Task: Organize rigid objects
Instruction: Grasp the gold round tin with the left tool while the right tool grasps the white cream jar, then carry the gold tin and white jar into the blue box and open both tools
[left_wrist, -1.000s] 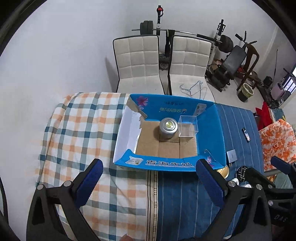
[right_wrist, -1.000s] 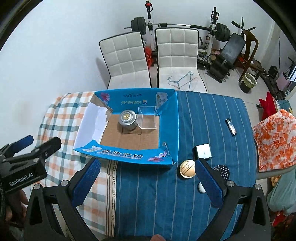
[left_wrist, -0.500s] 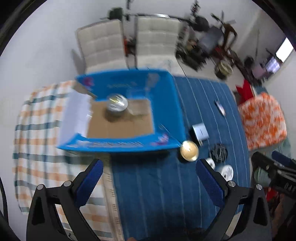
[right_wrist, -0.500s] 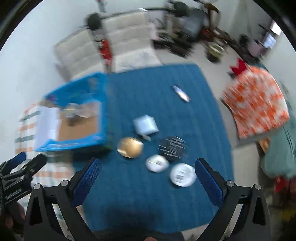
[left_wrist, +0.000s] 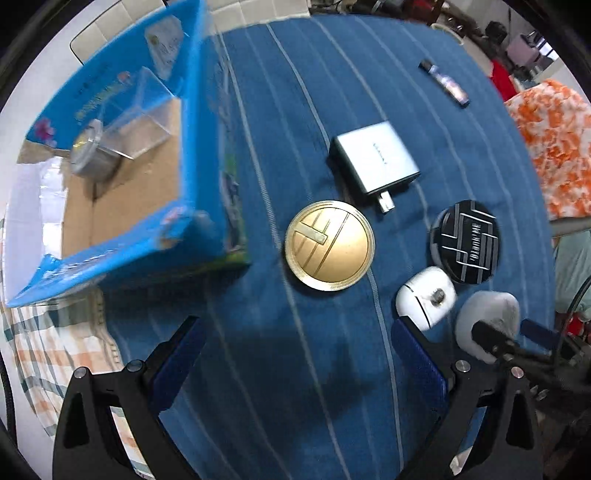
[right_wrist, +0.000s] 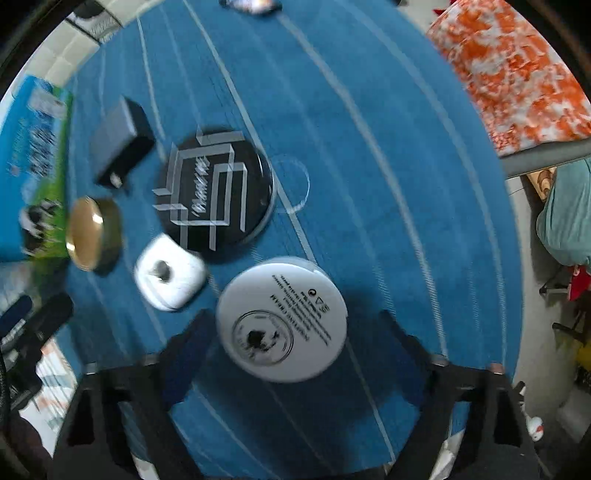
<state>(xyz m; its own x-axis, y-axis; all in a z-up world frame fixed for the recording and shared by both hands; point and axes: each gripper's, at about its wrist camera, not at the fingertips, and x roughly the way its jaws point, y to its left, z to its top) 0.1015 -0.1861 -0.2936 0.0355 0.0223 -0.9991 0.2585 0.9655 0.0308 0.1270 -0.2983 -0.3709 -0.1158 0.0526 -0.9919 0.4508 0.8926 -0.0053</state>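
Note:
On the blue striped cloth lie a gold round tin (left_wrist: 330, 245), a grey charger (left_wrist: 375, 162), a black patterned tin (left_wrist: 465, 242), a white earbud case (left_wrist: 424, 297) and a white cream jar (right_wrist: 282, 319). My left gripper (left_wrist: 297, 354) is open above bare cloth, just short of the gold tin. My right gripper (right_wrist: 295, 347) is open, its fingers on either side of the white jar and apart from it. The blue cardboard box (left_wrist: 199, 155) at the left holds a silver tin (left_wrist: 88, 153) and a clear acrylic box (left_wrist: 144, 118).
A small dark stick-shaped item (left_wrist: 445, 83) lies at the far right of the cloth. An orange-patterned cushion (right_wrist: 517, 74) sits past the table's right edge. Checked cloth (left_wrist: 44, 332) covers the table's left part. The black tin (right_wrist: 216, 186) sits just beyond the jar.
Both grippers have swung right and dropped low, from facing the box to hovering close over the small items. The right one now straddles the white jar.

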